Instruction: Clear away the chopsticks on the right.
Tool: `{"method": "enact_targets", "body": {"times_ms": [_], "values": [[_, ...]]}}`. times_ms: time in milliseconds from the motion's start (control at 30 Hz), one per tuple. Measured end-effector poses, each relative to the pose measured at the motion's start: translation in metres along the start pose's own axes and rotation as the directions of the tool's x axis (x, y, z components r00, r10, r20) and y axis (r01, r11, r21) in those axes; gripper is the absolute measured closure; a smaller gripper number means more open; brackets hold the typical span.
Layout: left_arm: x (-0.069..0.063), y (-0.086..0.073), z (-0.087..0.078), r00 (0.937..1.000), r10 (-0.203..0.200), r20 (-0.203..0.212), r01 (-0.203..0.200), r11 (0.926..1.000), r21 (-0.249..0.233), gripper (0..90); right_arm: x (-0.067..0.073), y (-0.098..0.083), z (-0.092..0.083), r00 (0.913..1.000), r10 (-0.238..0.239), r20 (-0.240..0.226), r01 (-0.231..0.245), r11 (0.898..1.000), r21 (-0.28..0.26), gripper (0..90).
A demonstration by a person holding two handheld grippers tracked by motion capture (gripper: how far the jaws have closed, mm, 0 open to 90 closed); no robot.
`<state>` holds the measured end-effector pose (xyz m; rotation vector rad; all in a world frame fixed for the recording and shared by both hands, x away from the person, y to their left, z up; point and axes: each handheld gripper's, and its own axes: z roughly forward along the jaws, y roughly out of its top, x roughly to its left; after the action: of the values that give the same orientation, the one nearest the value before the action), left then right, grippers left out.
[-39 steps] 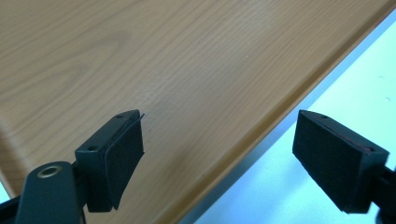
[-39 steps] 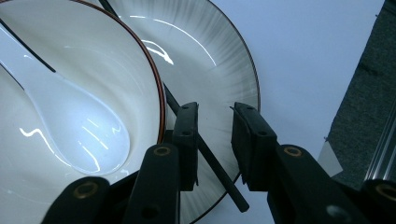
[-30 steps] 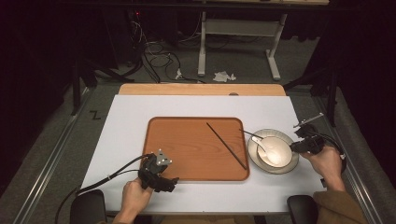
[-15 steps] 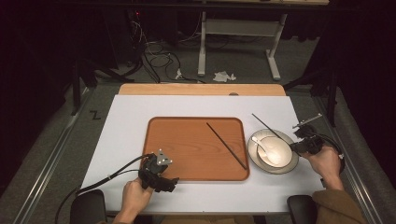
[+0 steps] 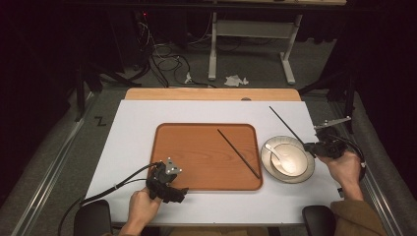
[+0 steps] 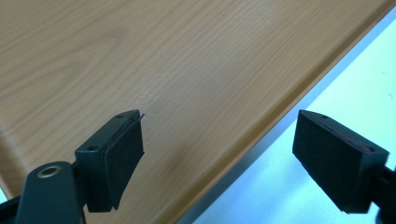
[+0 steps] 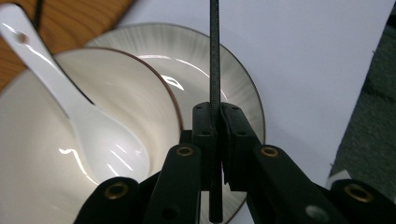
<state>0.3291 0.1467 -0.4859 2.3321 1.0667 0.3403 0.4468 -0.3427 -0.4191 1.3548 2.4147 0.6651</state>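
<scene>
Wooden tray (image 5: 196, 157): landmark, mid-counter (image 5: 137, 123); orange-brown, low rim, bare except for one item.
Chopstick on tray (image 5: 239, 153): dark and thin, lies diagonally across the tray's right half, lower end near the tray's right front corner.
Held chopstick (image 5: 287, 127): black, finely ribbed; a second ago it lay low across the bowl right of the tray, now it slants up and away, far tip over bare counter beyond the tray's right rear corner.
Right claw (image 5: 312, 147): pressed together on the held chopstick near its end, a short stub showing below the pads (image 7: 236, 135).
Left claw (image 6: 219, 154): spread wide, nothing between; hovers over the tray's front left edge, unmoved.
Bowl (image 5: 290, 160): white, on a grey-rimmed plate (image 5: 268, 169) just right of the tray; white spoon (image 5: 276, 155) inside.
Reading: chopstick lifted clear; likely bound for the tray beside its mate.
</scene>
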Motion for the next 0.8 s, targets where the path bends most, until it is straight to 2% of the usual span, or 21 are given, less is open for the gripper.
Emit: {"method": "enact_targets", "body": {"times_ms": [33,167,200,233,300,333,400,433,467,500,533,567,600,633,667,700,733,767,800], "values": [[0.000,0.000,0.000,1.0000,0.000,0.000,0.000,1.0000,0.000,16.6,0.000,0.000,0.000,1.0000,0.000,0.000,0.000,1.000,0.000,86.1],[0.000,0.000,0.001,1.0000,-0.004,0.001,0.004,1.0000,0.000,16.5,0.012,0.006,-0.011,0.9991,-0.025,-0.036,0.023,0.998,-0.064,86.1],[0.000,0.000,0.001,1.0000,-0.003,0.000,0.003,1.0000,0.001,16.6,0.022,0.011,-0.018,0.9975,-0.060,-0.037,0.056,0.994,-0.090,86.0],[0.000,0.000,0.001,1.0000,-0.003,0.000,0.003,1.0000,0.001,16.6,0.022,0.011,-0.018,0.9975,-0.060,-0.037,0.056,0.994,-0.090,86.0],[0.000,0.000,0.000,1.0000,-0.001,-0.001,0.001,1.0000,0.000,16.6,0.033,0.015,-0.024,0.9952,-0.087,-0.046,0.081,0.991,-0.109,86.0],[0.000,0.000,0.000,1.0000,0.001,-0.001,-0.001,1.0000,0.002,16.6,0.045,0.019,-0.028,0.9919,-0.108,-0.067,0.099,0.987,-0.125,86.1],[0.000,0.000,0.000,1.0000,0.001,-0.001,-0.001,1.0000,0.002,16.6,0.050,0.021,-0.028,0.9912,-0.112,-0.071,0.103,0.987,-0.121,86.0],[0.000,0.000,-0.001,1.0000,-0.001,0.000,0.001,1.0000,-0.004,16.5,0.064,0.025,-0.025,0.9881,-0.136,-0.073,0.128,0.986,-0.109,86.1],[0.000,0.000,-0.001,1.0000,-0.002,0.000,0.002,1.0000,-0.006,16.5,0.071,0.028,-0.023,0.9850,-0.154,-0.078,0.145,0.984,-0.106,86.0],[0.000,0.000,-0.001,1.0000,-0.002,0.000,0.002,1.0000,-0.006,16.5,0.071,0.028,-0.023,0.9850,-0.154,-0.078,0.145,0.984,-0.106,86.0],[0.000,0.000,-0.001,1.0000,-0.001,-0.001,0.001,1.0000,-0.006,16.6,0.086,0.032,-0.019,0.9757,-0.193,-0.103,0.184,0.978,-0.098,86.0],[0.000,0.000,-0.001,1.0000,-0.001,-0.001,0.001,1.0000,-0.006,16.5,0.086,0.032,-0.019,0.9757,-0.193,-0.103,0.184,0.978,-0.098,86.0],[0.000,0.000,-0.001,1.0000,-0.002,-0.001,0.002,1.0000,-0.008,16.5,0.094,0.033,-0.016,0.9713,-0.207,-0.116,0.197,0.976,-0.094,86.0],[0.000,0.000,-0.002,1.0000,-0.001,-0.001,0.001,1.0000,-0.010,16.5,0.110,0.036,-0.008,0.9612,-0.241,-0.134,0.233,0.970,-0.074,86.0],[0.000,0.000,-0.002,1.0000,0.000,-0.001,0.000,0.9999,-0.010,16.6,0.117,0.037,-0.003,0.9557,-0.257,-0.144,0.250,0.966,-0.066,86.0],[0.000,0.000,-0.002,1.0000,0.000,-0.003,0.000,1.0000,-0.010,16.6,0.117,0.037,-0.003,0.9557,-0.257,-0.144,0.250,0.966,-0.066,86.0],[0.000,0.000,-0.002,1.0000,0.000,-0.004,0.000,1.0000,-0.010,16.6,0.124,0.037,0.002,0.9522,-0.262,-0.158,0.256,0.965,-0.052,86.0],[0.000,0.000,-0.002,1.0000,-0.001,-0.003,0.001,1.0000,-0.009,16.5,0.130,0.037,0.009,0.9450,-0.281,-0.167,0.278,0.960,-0.040,86.0],[0.000,0.000,-0.002,1.0000,-0.002,-0.001,0.002,1.0000,-0.009,16.5,0.137,0.037,0.016,0.9420,-0.286,-0.176,0.286,0.958,-0.024,86.0]]}}
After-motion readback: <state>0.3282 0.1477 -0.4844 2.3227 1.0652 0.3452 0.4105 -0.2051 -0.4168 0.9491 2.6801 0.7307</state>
